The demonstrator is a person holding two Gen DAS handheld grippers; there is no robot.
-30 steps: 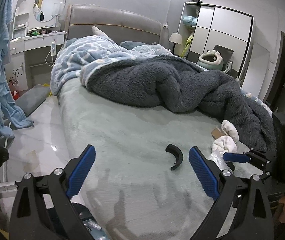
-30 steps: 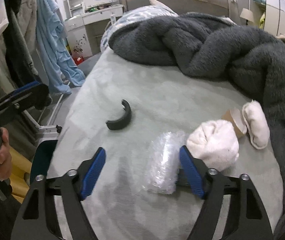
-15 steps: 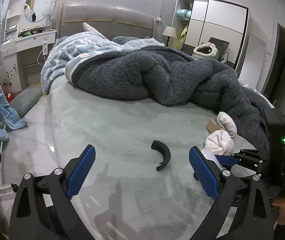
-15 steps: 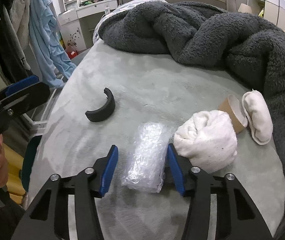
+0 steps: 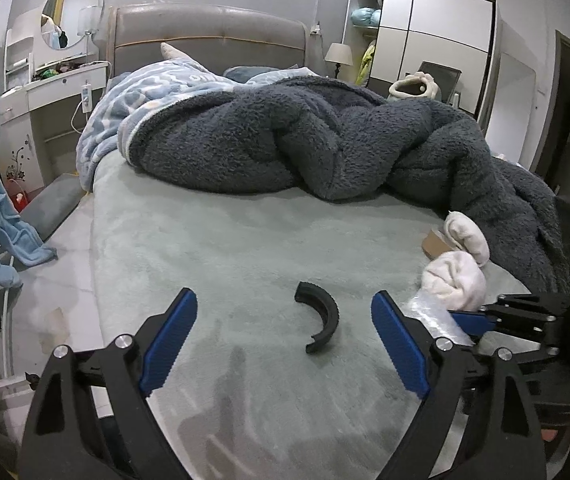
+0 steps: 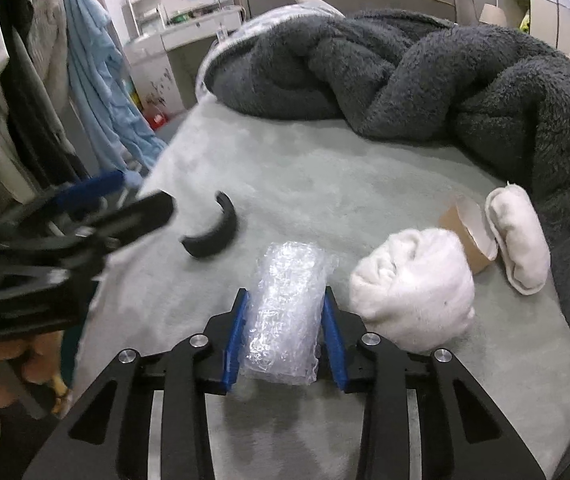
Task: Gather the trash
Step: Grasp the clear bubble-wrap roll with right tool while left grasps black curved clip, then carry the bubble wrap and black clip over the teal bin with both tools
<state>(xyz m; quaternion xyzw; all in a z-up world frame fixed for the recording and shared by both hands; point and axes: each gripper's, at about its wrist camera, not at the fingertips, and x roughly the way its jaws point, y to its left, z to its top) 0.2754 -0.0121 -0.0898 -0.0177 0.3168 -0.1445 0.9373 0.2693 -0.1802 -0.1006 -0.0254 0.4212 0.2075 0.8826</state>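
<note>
A clear bubble-wrap bundle [image 6: 285,312] lies on the grey-green bed sheet [image 6: 325,184], and my right gripper [image 6: 285,300] is shut on it, both blue pads pressing its sides. The bundle [image 5: 431,312] also shows at the right of the left wrist view, beside the right gripper [image 5: 469,316]. A black curved plastic piece [image 5: 319,320] lies on the sheet just ahead of my left gripper [image 5: 283,316]. That gripper's jaws are wide and closing, with nothing touching the pads. From the right wrist the black piece [image 6: 213,234] lies left of the bundle, near the left gripper [image 6: 125,200].
A rolled white cloth [image 6: 413,288], a brown paper cup [image 6: 469,236] on its side and a second white roll [image 6: 519,240] lie right of the bundle. A dark fleece blanket [image 5: 325,144] is heaped across the bed. The bed's left edge [image 5: 97,280] drops to a tiled floor.
My right gripper's jaws closed from wide apart onto the bubble wrap. My left gripper moved over the bed toward the black curved piece, which now lies between its fingers' lines.
</note>
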